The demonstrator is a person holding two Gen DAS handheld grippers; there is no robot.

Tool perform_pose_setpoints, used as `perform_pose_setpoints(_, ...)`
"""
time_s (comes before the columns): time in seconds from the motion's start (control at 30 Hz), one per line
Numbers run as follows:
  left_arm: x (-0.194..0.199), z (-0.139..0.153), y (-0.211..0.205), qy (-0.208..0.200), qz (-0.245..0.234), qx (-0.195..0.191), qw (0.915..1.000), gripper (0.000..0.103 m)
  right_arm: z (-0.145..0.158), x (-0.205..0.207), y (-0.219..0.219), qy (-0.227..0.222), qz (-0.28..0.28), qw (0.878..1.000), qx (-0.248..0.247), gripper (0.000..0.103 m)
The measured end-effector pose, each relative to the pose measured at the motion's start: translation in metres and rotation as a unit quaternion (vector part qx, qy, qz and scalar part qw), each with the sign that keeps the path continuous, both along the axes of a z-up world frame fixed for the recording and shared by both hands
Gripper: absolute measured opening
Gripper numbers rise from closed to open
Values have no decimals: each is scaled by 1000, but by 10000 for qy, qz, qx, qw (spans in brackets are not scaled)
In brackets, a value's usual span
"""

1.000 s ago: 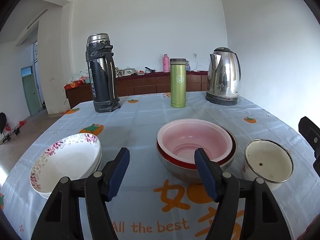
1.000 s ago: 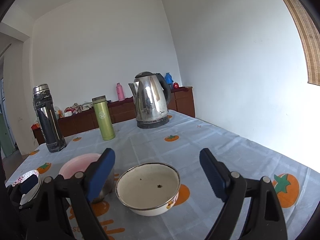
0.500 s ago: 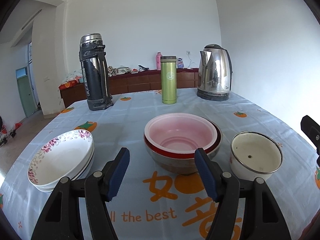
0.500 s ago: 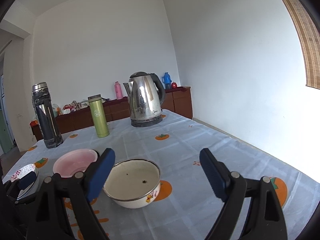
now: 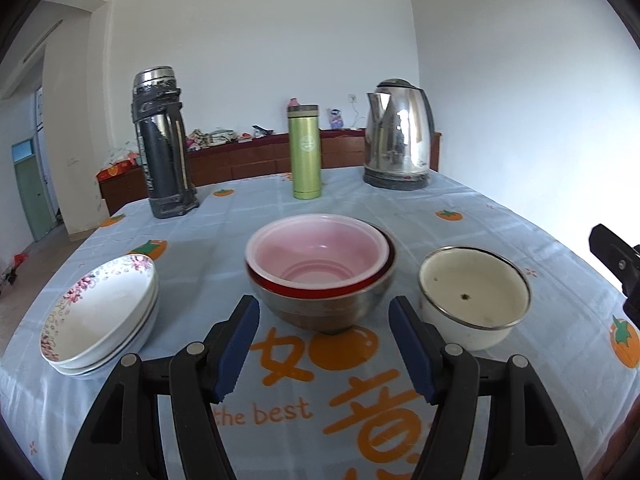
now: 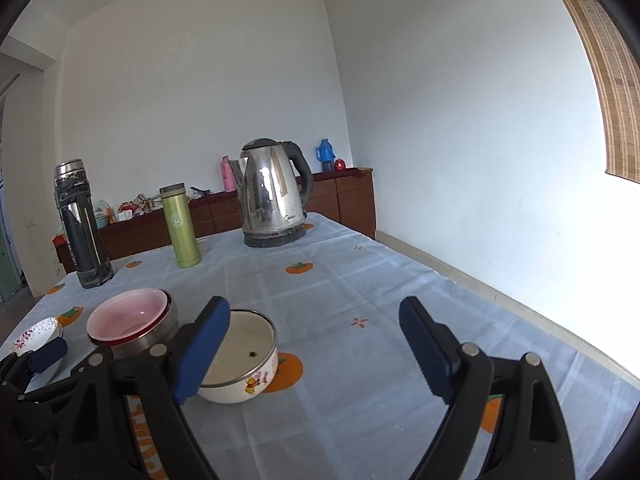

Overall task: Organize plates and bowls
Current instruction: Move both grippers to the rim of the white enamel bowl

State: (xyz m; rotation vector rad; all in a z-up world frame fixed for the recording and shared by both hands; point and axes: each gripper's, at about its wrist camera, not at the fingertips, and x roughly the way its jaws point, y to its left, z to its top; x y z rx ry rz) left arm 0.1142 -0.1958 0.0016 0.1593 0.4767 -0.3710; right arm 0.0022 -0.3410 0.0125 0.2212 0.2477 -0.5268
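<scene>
White walls back a table with a printed cloth. Both tongs gape wide and hold nothing: left gripper just before the steel bowl, right gripper right of the enamel bowl. To nest well, pinch the enamel rim and lower it level. Steel bowl holds a red and a pink bowl; the enamel one, beside it, holds specks; stacked plates sit to its left.

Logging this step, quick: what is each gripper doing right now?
Left gripper: open, holding nothing, fingers apart before the stacked bowls.
Right gripper: open, holding nothing.
</scene>
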Motion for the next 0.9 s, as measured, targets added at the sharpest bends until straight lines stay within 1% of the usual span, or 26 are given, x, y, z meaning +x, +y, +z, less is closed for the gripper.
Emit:
perform_pose_setpoints(0.23, -5, -4, -12, 307, -212, -130, 9992, 69, -4, 7, -6, 218, 331, 9991, 128, 77)
perform_pose_setpoints(0.4, -7, -6, -29, 366, -252, -45, 9990, 69, -11, 21, -15, 469, 481, 9974, 260, 64)
perform_pose_setpoints(0.47, -6, -7, -35, 448, -216, -46, 9988, 69, -13, 26, -20, 547, 534, 9965, 351, 61)
perform_pose_setpoints(0.57, -3, -9, -41, 592, -262, -112, 9978, 69, -16, 29, -27, 598, 583, 9950, 549, 60)
perform_pose_setpoints(0.73, 3, -11, -50, 748, -240, -253, 9966, 69, -19, 38, -33, 697, 711, 9927, 675, 60)
perform_pose_setpoints(0.87, 9, -12, -57, 849, -203, -351, 9956, 69, -26, 47, -38, 839, 954, 9872, 964, 52)
perform_pose_setpoints(0.9, 10, -11, -59, 846, -196, -362, 9956, 67, -27, 49, -39, 852, 1008, 9857, 1051, 50)
